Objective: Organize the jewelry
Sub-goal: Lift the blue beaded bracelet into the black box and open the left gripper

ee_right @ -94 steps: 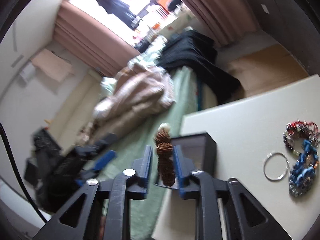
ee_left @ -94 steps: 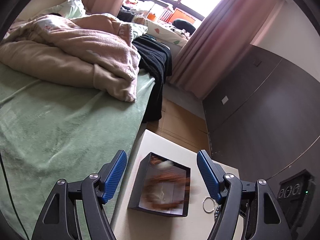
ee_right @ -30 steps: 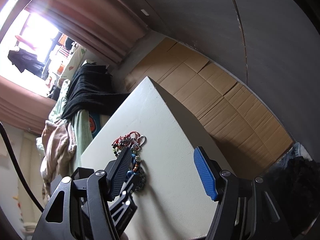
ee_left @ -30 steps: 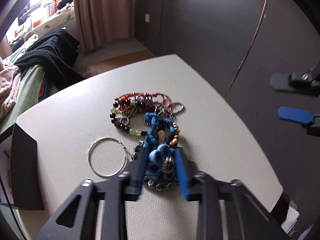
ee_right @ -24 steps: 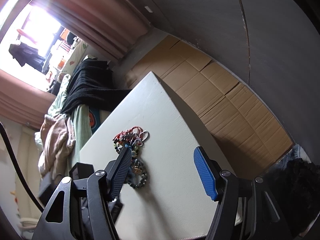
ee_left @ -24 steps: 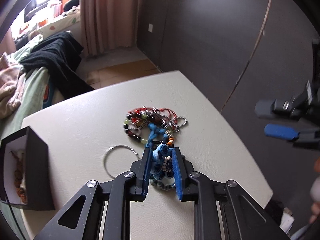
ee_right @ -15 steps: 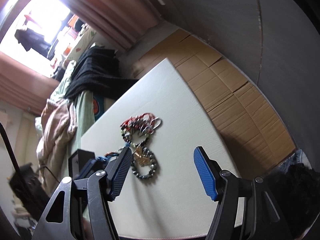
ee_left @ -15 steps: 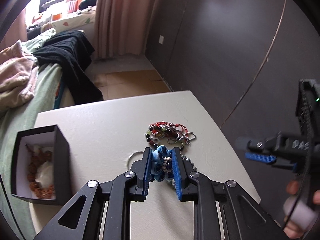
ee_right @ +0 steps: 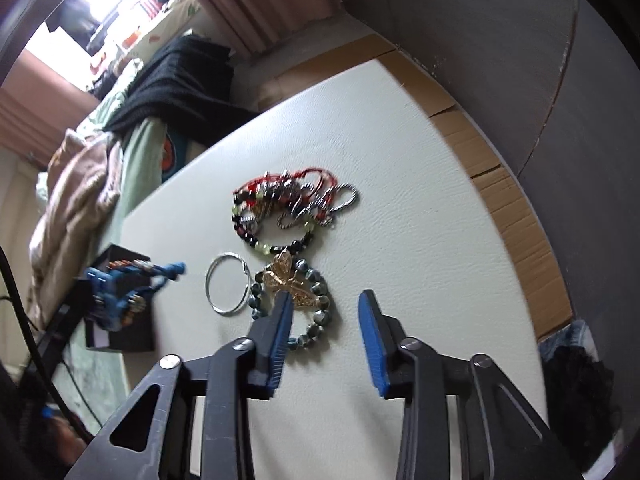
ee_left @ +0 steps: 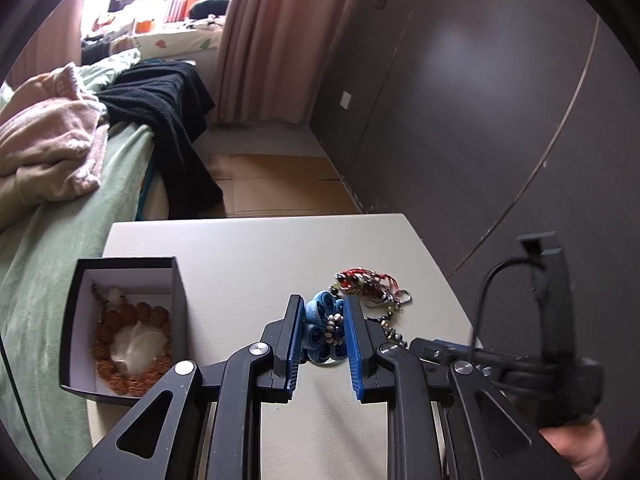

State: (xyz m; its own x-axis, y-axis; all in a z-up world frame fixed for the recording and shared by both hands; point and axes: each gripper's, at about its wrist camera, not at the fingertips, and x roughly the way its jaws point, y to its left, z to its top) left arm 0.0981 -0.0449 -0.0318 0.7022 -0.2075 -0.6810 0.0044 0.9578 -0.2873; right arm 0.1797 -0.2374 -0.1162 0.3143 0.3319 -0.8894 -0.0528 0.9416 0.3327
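Blue bracelet (ee_left: 325,330) clamped in left gripper (ee_left: 322,344), lifted off the table (ee_left: 248,256) since a second ago, near the box (ee_left: 124,320). Right gripper (ee_right: 325,334) has just been closing, jaws apart, empty, over the grey bead bracelet (ee_right: 316,316).

Left tongs (ee_left: 323,334) cover the lower part of the blue bracelet (ee_left: 322,330). Beside the black box (ee_right: 120,336), that bracelet is motion-blurred, its beads unreadable. The right tongs' left pad hides part of the grey bead bracelet (ee_right: 316,320) with its gold pendant. A hand (ee_left: 580,454) is cropped at the frame edge.
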